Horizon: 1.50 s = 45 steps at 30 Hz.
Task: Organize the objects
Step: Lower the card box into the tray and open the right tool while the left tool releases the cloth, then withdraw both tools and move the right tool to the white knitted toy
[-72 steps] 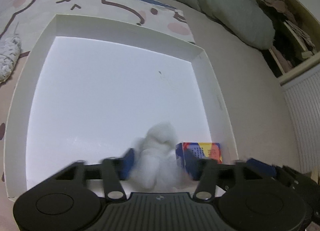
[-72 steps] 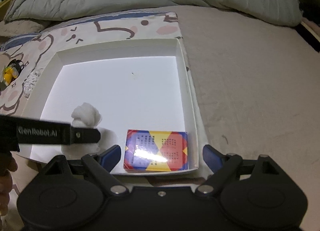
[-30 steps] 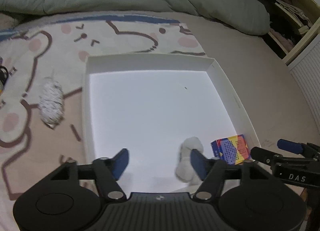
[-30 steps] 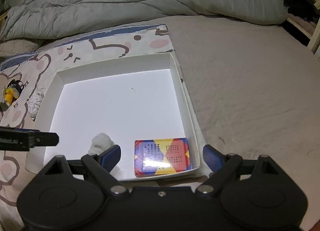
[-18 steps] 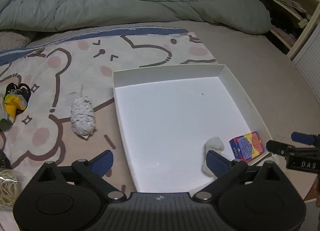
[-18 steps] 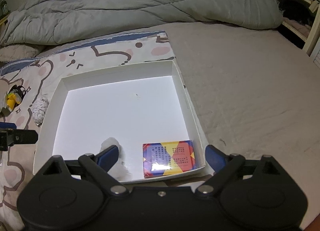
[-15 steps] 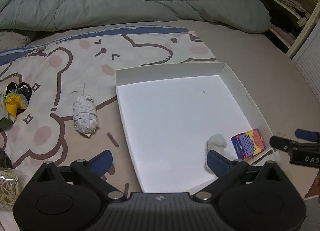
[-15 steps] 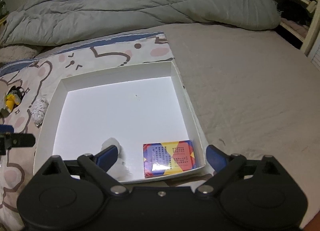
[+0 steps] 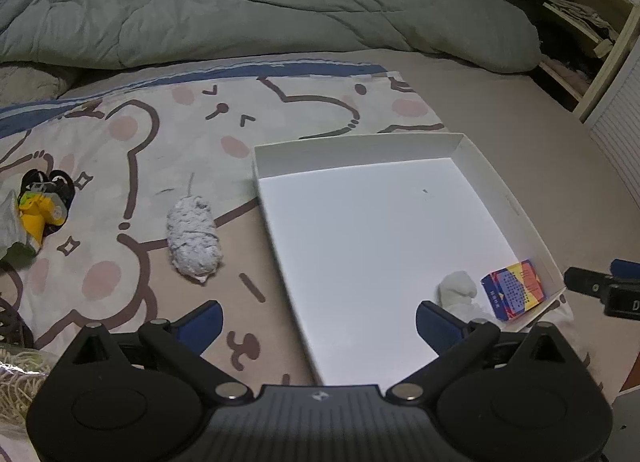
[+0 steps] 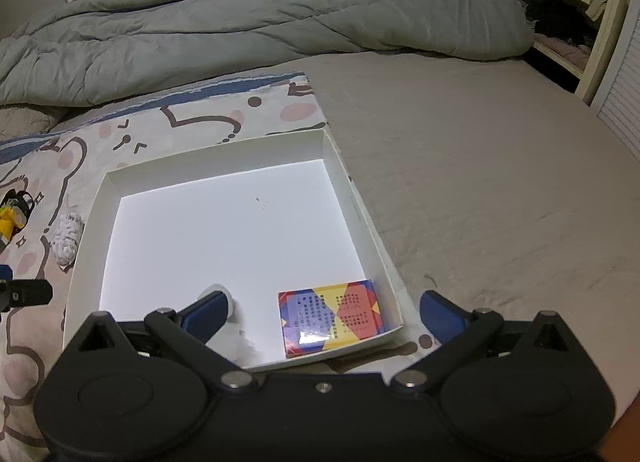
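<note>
A white shallow box (image 9: 256, 166) (image 10: 348, 190) lies on the bed. In its near right corner sit a colourful card box (image 9: 514, 288) (image 10: 334, 316) and a white fluffy lump (image 9: 458, 292), partly hidden behind a finger in the right wrist view (image 10: 218, 290). A grey-white yarn ball (image 9: 194, 240) (image 10: 66, 238) lies on the patterned blanket left of the box. My left gripper (image 9: 318, 324) is open and empty above the box's near left edge. My right gripper (image 10: 324, 314) is open and empty over the card box; its tip shows at the left wrist view's right edge (image 9: 600, 290).
A yellow and black toy (image 9: 42, 206) (image 10: 12, 214) lies far left on the cartoon blanket (image 9: 160, 130). A bundle of pale string (image 9: 16, 382) is at the near left. A grey duvet (image 9: 240, 2) is heaped behind. Shelves (image 9: 580, 22) stand at the right.
My left gripper let go of the white lump in the box, opened wide, and pulled back and left. The yarn ball and toy came into view. The right gripper rose slightly.
</note>
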{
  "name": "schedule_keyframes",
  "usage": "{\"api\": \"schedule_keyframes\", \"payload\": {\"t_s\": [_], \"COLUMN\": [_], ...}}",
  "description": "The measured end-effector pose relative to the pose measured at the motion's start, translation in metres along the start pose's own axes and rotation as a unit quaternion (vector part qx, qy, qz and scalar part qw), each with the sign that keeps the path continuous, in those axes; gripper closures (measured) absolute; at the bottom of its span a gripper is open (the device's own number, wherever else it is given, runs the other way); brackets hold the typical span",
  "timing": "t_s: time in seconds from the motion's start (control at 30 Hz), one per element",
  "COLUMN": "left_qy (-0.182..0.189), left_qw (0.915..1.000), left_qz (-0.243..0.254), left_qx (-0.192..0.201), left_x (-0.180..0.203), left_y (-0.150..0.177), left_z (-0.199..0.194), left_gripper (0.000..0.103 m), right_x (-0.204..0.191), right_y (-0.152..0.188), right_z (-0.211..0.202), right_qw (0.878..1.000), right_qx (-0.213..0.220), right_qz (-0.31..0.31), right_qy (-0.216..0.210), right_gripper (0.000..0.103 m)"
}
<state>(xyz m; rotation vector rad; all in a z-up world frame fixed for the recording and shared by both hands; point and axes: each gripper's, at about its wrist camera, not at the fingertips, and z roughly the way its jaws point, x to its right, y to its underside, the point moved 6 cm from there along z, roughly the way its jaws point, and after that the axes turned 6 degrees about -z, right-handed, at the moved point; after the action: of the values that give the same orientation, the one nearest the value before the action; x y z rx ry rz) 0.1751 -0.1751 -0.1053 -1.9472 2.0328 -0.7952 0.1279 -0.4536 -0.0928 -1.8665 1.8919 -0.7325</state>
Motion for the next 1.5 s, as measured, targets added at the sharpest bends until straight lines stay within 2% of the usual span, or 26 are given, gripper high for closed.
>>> {"api": "schedule_keyframes", "payload": {"t_s": [0.4,0.63,1.13,1.5], "left_qy": [-0.016,-0.026,-0.078,-0.094], "left_qw": [0.9997,0.9988,0.9923,0.9884], "left_qz": [-0.010,-0.033,-0.080,-0.095], "left_qx": [0.013,0.028,0.054,0.073], "left_x": [-0.034,-0.064,-0.149,-0.186], "left_y": [-0.003,-0.010,-0.020,-0.024], "left_z": [-0.013,-0.028,-0.050,-0.066], "left_gripper": [0.001,0.001,0.001,0.001], "right_x": [-0.025,-0.063,-0.154,-0.196], "right_y": [-0.010,-0.025,-0.058,-0.073], "right_z": [0.002,0.004,0.011,0.011], "right_qw": [1.000,0.999,0.994,0.988], "right_qx": [0.005,0.016,0.036,0.061], "right_qz": [-0.014,-0.035,-0.070,-0.076], "right_qy": [0.001,-0.020,-0.079,-0.118], "right_gripper": [0.000,0.000,0.000,0.000]}}
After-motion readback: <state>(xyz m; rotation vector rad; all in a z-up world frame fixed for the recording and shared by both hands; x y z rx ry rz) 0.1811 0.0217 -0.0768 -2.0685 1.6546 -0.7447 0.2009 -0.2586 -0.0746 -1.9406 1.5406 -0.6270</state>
